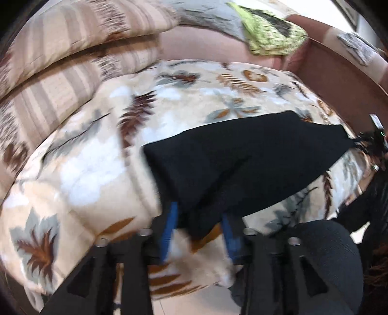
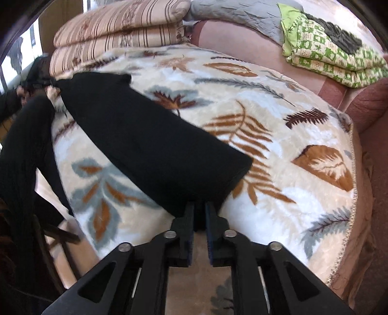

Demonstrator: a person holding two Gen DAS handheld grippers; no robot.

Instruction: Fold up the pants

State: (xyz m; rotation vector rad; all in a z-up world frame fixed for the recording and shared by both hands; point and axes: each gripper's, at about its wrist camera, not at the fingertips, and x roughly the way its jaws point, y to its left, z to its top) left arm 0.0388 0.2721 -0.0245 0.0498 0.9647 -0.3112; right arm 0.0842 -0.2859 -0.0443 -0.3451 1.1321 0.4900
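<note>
The black pants (image 1: 242,157) lie stretched across a leaf-patterned blanket (image 1: 97,157). In the left wrist view my left gripper (image 1: 198,218) has its blue-padded fingers (image 1: 169,230) spread wide, with one end of the pants draped between and over them; the view is blurred. In the right wrist view the pants (image 2: 145,135) run from the far left to my right gripper (image 2: 200,210), which is shut on their near end. The left gripper (image 2: 38,80) shows small at the far left end of the pants. The right gripper (image 1: 371,143) shows at the right edge of the left wrist view.
The blanket (image 2: 278,121) covers a pink sofa seat (image 2: 242,41). Folded striped quilts (image 2: 116,31) are stacked at the back left, a green patterned cloth (image 2: 327,55) and a grey quilt (image 2: 230,12) at the back. A dark-clothed person (image 2: 21,157) is beside the sofa.
</note>
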